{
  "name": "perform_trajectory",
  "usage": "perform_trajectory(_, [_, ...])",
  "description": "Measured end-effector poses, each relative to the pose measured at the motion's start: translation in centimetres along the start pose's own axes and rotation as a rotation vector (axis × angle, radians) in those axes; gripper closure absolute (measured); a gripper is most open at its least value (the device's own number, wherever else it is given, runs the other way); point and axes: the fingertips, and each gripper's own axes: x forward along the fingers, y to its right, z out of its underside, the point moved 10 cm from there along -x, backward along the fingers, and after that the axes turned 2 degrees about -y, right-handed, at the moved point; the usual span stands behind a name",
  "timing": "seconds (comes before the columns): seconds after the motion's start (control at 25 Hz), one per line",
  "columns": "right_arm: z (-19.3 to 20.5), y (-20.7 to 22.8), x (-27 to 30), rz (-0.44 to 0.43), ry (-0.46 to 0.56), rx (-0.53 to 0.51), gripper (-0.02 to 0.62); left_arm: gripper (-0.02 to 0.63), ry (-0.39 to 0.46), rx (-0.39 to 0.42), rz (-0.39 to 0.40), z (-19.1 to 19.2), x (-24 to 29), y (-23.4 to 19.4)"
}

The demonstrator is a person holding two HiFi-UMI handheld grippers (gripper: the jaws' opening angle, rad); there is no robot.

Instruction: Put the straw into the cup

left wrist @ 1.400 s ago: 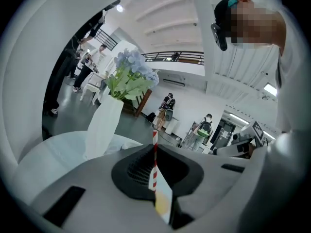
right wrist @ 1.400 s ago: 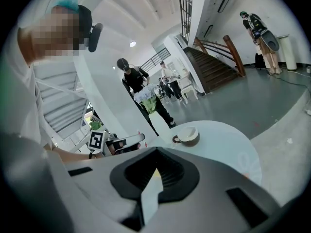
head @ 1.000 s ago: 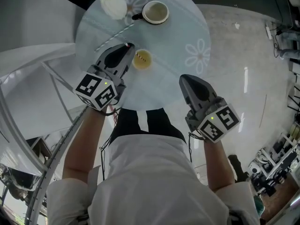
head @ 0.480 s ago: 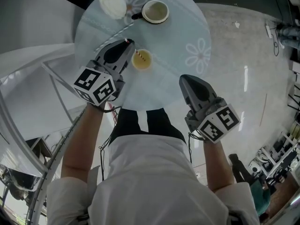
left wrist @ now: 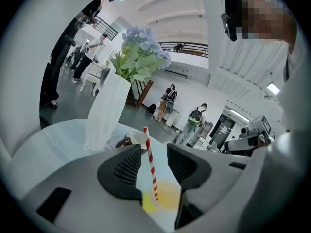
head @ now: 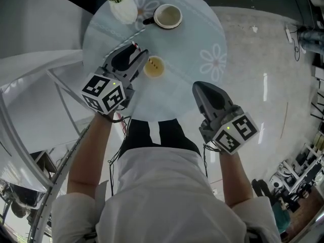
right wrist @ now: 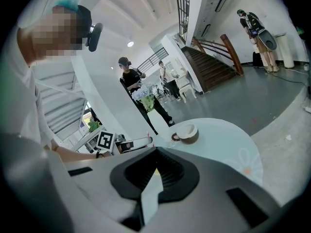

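Head view: the left claw (head: 137, 53) hangs over a round glass bench (head: 192, 34), its tips just beside a small cup (head: 154, 67) of yellow drink. The right claw (head: 198, 87) sits over the near edge of the bench, well apart from the cup. At the far edge stand a white vase (head: 124, 9) of flowers and a coffee mug (head: 168, 15).

Left gripper view: the claw's jaws are opening. A red-and-white striped straw (left wrist: 149, 166) stands between them, close to the left pad. Neither pad presses on it. Its lower end dips into the yellow drink in the cup.

Right gripper view: the claw's jaws are pressed together at the tips and pinch nothing. Beyond them are the bench and the mug.
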Motion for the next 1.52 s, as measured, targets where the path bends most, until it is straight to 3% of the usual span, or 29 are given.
perform_trajectory(0.6, [-2.7, -2.2, 0.1, -0.018, 0.054, -0.062, 0.575, 0.445, 0.048, 0.014, -0.026, -2.3, -4.2, 1.5])
perform_trajectory(1.12, [-5.8, -5.1, -0.7, -0.023, 0.138, -0.099, 0.575, 0.546, 0.133, 0.119, 0.013, -7.0, -9.5, 5.9])
perform_trajectory(1.52, [-7.4, -7.3, -0.9, -0.015, 0.194, -0.137, 0.575, 0.566, 0.149, 0.185, 0.058, -8.3, -12.3, 7.6])
